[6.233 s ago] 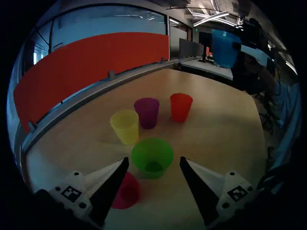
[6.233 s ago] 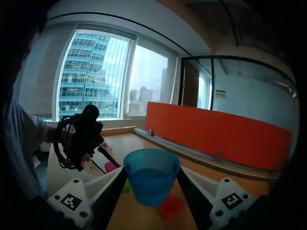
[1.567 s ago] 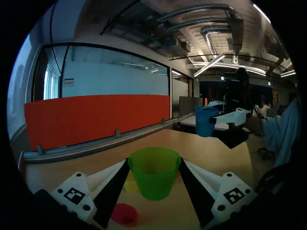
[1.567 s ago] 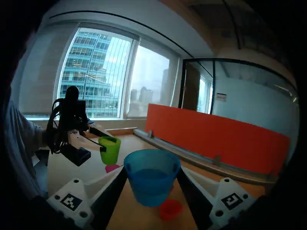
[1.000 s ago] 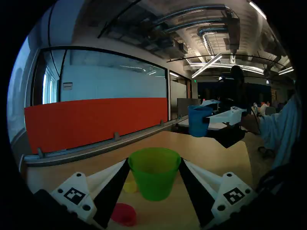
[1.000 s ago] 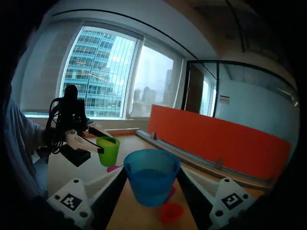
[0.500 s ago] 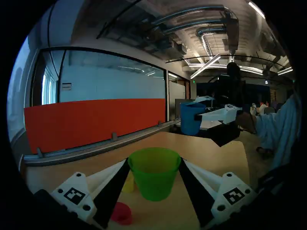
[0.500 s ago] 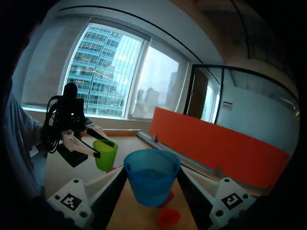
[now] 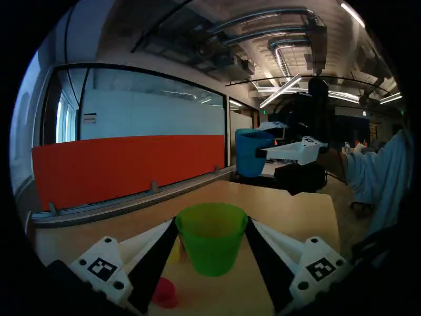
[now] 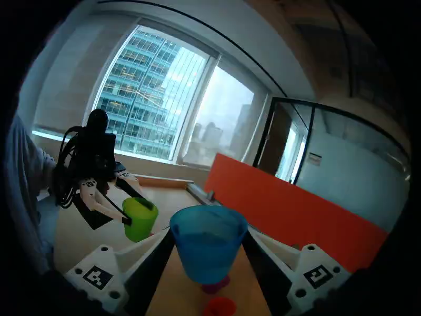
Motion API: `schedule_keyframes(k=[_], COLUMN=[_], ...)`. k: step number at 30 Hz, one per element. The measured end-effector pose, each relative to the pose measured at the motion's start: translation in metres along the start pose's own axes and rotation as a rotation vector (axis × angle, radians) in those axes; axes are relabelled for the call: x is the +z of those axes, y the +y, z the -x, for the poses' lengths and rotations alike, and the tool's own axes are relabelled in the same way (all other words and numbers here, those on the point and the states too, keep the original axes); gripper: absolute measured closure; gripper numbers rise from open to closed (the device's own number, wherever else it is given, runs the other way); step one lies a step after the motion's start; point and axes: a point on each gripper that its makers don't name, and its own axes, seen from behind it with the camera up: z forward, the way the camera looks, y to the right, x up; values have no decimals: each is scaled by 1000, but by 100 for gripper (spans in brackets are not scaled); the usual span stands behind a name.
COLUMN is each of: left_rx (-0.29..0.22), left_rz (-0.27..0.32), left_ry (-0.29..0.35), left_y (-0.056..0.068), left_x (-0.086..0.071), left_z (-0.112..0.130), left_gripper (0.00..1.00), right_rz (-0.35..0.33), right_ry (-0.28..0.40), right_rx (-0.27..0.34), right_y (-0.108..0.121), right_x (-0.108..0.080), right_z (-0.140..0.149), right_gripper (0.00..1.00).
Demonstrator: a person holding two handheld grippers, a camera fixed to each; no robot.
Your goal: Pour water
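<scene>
My left gripper (image 9: 211,239) is shut on an upright green cup (image 9: 212,237), held above the wooden table (image 9: 284,203); nothing shows inside it. My right gripper (image 10: 208,252) is shut on a blue cup (image 10: 208,247) with water in it, tilted slightly. In the left gripper view the blue cup (image 9: 251,151) hangs up and to the right, carried by the right gripper (image 9: 259,152). In the right gripper view the green cup (image 10: 139,218) sits lower left in the left gripper (image 10: 132,215), still apart from the blue cup.
A yellow cup (image 9: 174,252) and a pink cup (image 9: 164,293) stand on the table below the green cup. A purple cup (image 10: 216,286) and a red cup (image 10: 219,306) lie under the blue one. An orange partition (image 9: 126,163) runs along the table's far edge. A sleeve (image 9: 381,174) is at the right.
The blue cup has travelled left and closer to the green cup, and the right gripper has tipped upward. The left gripper holds the green cup steady.
</scene>
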Motion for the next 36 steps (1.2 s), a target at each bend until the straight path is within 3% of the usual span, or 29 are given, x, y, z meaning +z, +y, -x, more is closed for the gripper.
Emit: schedule_keyframes(k=[15,36], left_rx=[-13,-5], left_rz=[17,43], left_ry=[-4,-8], left_y=[8,21], left_x=[4,8], left_z=[5,7], left_gripper=[10,11], right_rz=[-22,1], right_ry=[-10,7], right_rx=[-149,-353], right_y=[-1,19], right_x=[19,38], right_z=[-15,-43], right_gripper=[10,11])
